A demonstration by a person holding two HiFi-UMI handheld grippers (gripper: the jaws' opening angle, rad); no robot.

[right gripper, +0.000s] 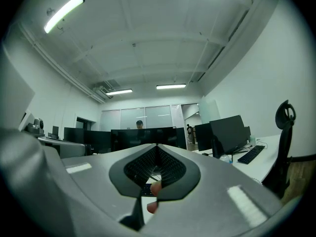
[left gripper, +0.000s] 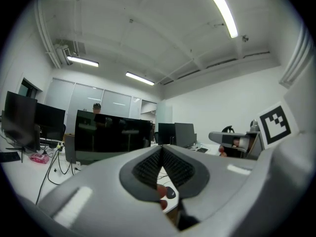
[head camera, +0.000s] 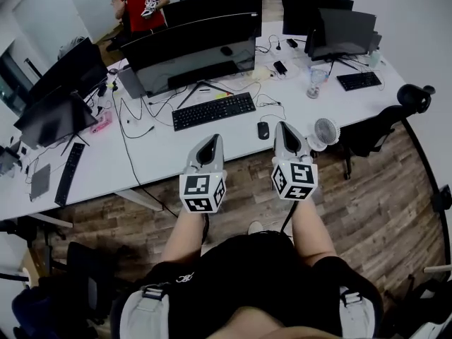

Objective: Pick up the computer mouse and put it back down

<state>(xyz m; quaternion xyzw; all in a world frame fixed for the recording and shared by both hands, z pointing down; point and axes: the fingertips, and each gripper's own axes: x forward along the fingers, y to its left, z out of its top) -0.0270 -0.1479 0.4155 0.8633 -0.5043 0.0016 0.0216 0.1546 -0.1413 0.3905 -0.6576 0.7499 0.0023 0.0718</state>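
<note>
The computer mouse (head camera: 263,130) lies on the white table (head camera: 162,154) close to its near edge, just off the right end of the keyboard (head camera: 214,111) and apart from it. A small white fan (head camera: 325,133) stands further right along the same edge. Your right gripper (head camera: 285,128) hangs just beside the mouse, over the near edge, and your left gripper (head camera: 210,143) is over that edge too, below the keyboard. Both have their jaws pressed together with nothing between them, so you'll need to spread the right one before it can take anything. I'd judge the mouse light, rigid and smooth-shelled (a rounded plastic back gives pads little to bite on). Take it across its two long sides at the middle, low near the table, and squeeze gently. A cable runs near it; I can't tell whether it belongs to the mouse, so lift only a little
</note>
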